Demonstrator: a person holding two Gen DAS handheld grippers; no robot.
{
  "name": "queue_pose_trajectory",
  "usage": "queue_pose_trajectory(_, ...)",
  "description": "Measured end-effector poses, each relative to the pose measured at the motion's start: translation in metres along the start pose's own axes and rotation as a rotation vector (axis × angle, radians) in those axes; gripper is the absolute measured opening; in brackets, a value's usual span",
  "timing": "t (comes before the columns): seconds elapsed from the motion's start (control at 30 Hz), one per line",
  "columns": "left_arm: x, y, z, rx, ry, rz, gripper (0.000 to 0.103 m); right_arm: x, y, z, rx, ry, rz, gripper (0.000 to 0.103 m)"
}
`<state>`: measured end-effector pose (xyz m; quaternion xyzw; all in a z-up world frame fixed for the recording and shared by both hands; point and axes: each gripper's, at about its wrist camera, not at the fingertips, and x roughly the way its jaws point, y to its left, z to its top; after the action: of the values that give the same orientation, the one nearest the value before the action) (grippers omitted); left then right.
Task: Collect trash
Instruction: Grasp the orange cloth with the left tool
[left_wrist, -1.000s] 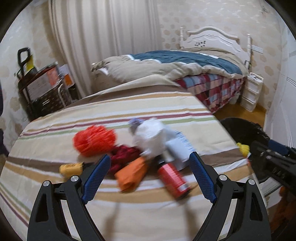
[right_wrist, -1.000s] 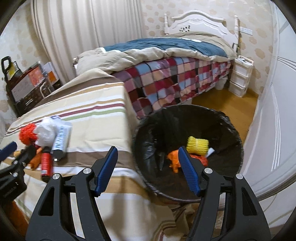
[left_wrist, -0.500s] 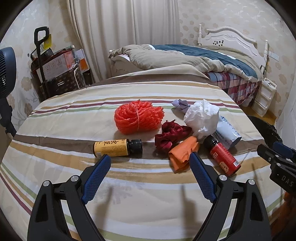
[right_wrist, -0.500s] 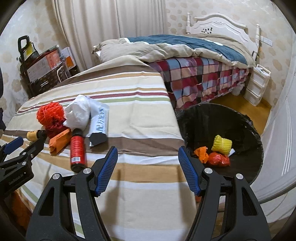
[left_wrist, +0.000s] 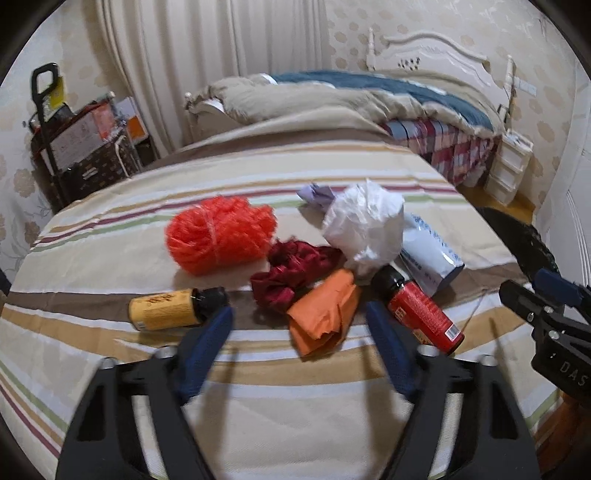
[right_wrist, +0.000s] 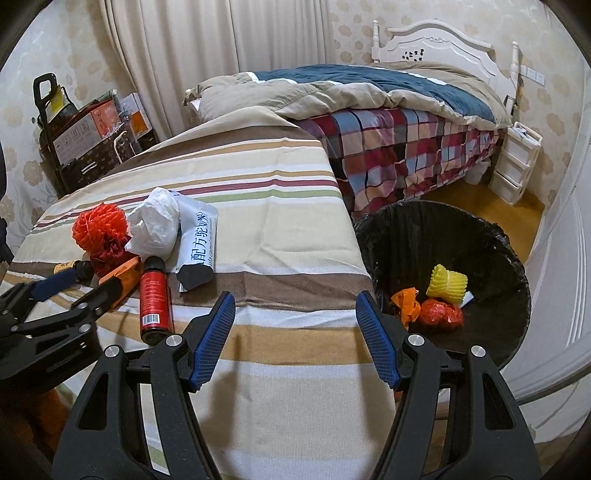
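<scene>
Trash lies on a striped cloth (left_wrist: 258, 398): an orange-red foam net (left_wrist: 218, 232), a dark red wrapper (left_wrist: 291, 273), an orange paper (left_wrist: 325, 314), a yellow-labelled bottle (left_wrist: 170, 308), a red bottle (left_wrist: 421, 306), a crumpled white bag (left_wrist: 364, 225) and a white printed packet (left_wrist: 430, 251). My left gripper (left_wrist: 299, 339) is open and empty, just before the orange paper. My right gripper (right_wrist: 295, 332) is open and empty over the cloth, left of a black-lined bin (right_wrist: 491, 258) that holds a yellow net (right_wrist: 447, 282) and orange scraps (right_wrist: 406, 302).
A bed (right_wrist: 388, 110) with a plaid sheet stands behind. A white drawer unit (right_wrist: 515, 166) is at the far right. A cart with boxes (right_wrist: 81, 136) stands at the left wall. A white door (right_wrist: 561, 258) is right of the bin.
My left gripper has moved closer to the pile, toward the orange paper. My right gripper has swung left, from over the bin to over the cloth.
</scene>
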<state>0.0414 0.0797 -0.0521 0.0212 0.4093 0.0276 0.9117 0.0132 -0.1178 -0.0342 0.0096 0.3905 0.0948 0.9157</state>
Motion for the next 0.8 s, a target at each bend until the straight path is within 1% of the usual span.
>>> queue_pose_trajectory(0.07,0.005,-0.002,-0.001,0.01,0.029,-0.014,0.05,0.0,0.0,0.0,-0.001,0.0,0.0,0.066)
queue_pose_trajectory(0.1,0.005,-0.002,-0.002,0.013,0.031,-0.029,0.048,0.0,0.0,0.0,-0.001,0.0,0.001,0.066)
queue_pose_trajectory(0.13,0.005,-0.002,-0.002,0.015,0.03,-0.037,0.04,0.0,0.0,0.0,0.0,0.0,0.003,0.066)
queue_pose_trajectory(0.3,-0.001,-0.003,-0.007,0.024,0.018,-0.06,0.038,0.0,0.002,-0.001,-0.005,-0.002,0.002,0.066)
queue_pose_trajectory(0.5,-0.015,0.008,-0.019,-0.008,0.004,-0.065,0.038,-0.002,0.008,-0.004,-0.012,-0.008,0.009,0.066)
queue_pose_trajectory(0.63,-0.026,0.023,-0.025,-0.042,-0.009,-0.051,0.038,-0.006,0.014,-0.005,-0.025,-0.009,0.023,0.066)
queue_pose_trajectory(0.8,-0.035,0.045,-0.031,-0.092,-0.023,-0.02,0.038,-0.012,0.032,-0.004,-0.058,-0.02,0.045,0.066)
